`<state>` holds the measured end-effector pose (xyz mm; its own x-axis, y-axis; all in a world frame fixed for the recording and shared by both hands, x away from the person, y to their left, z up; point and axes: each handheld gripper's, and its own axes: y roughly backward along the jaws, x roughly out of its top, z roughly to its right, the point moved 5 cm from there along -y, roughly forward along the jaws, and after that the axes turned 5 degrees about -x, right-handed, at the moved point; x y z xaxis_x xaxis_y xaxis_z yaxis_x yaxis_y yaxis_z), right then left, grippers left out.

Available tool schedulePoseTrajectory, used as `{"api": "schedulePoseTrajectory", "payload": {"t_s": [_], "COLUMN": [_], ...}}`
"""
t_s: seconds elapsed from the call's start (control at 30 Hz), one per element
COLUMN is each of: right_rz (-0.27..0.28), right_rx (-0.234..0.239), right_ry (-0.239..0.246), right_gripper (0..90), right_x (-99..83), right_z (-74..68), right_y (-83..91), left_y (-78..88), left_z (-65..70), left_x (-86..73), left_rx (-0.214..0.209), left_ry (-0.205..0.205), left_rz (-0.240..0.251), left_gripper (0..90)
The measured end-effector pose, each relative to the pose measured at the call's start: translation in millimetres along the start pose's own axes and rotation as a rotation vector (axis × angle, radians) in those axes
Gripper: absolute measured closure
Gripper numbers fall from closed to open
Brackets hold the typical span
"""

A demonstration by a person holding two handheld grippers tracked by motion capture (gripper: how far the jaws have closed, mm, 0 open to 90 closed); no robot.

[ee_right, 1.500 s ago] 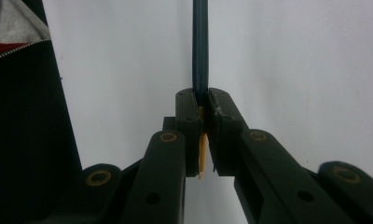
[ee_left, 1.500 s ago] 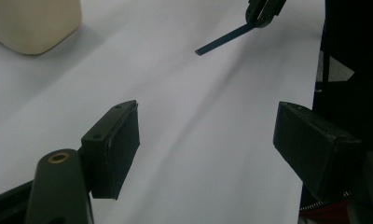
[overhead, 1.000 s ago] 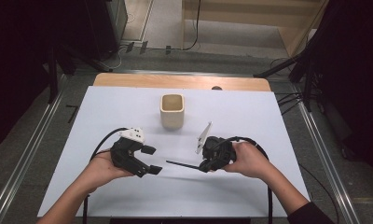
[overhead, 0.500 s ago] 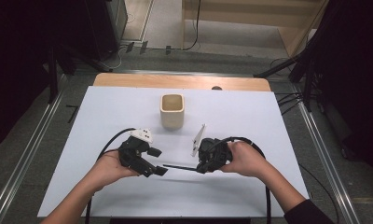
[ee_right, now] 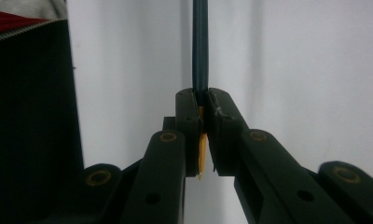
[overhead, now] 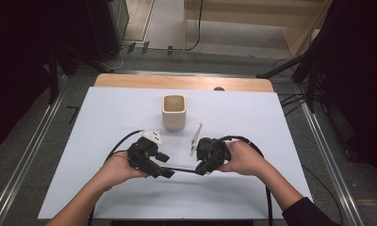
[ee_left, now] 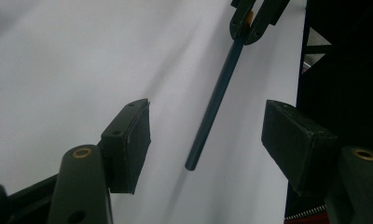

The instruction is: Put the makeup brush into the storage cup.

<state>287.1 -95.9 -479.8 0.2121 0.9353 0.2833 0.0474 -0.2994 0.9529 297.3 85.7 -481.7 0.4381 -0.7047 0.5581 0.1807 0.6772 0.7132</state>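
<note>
- Pencil [overhead: 181,169] hung level above the white table [overhead: 271,122], its long axis running straight from the right gripper [overhead: 199,171] to the left gripper [overhead: 165,172].
- Right gripper was clenched on the sharpened end, yellow tip [ee_right: 202,154] poking back between its pads.
- Left gripper, nearer the free blunt end [ee_left: 192,164], had just been closing; that end lay between its pads [ee_left: 131,140], untouched.
- Cup [overhead: 174,111] stood behind, well apart.

bright white table, dark surroundings — gripper views softly blurred
</note>
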Motion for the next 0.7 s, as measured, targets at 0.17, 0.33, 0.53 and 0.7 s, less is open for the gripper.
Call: {"api": "schedulePoseTrajectory", "payload": {"t_s": [0.17,0.33,0.53,0.7], "right_rz": [-0.001,-0.013,-0.003,0.001], "right_rx": [0.035,0.047,0.06,0.065], "right_ry": [-0.007,-0.003,0.026,0.039], "right_gripper": [84.8,84.8,84.7,84.7], "right_x": [0.0,1.1,5.7,8.3], "right_z": [1.5,1.1,-0.9,-2.5], "right_y": [-0.7,-2.1,-4.5,-5.6], "left_y": [-5.1,-11.1,-19.2,-24.6], "left_z": [0.1,2.0,2.7,3.8], "left_x": [1.2,0.7,0.1,-0.9], "left_rx": [-0.021,-0.043,-0.086,-0.133], "left_ry": [0.005,-0.005,-0.002,-0.001], "left_rz": [-0.005,-0.034,-0.065,-0.089], "left_gripper": [37.6,41.9,49.4,57.9]}}
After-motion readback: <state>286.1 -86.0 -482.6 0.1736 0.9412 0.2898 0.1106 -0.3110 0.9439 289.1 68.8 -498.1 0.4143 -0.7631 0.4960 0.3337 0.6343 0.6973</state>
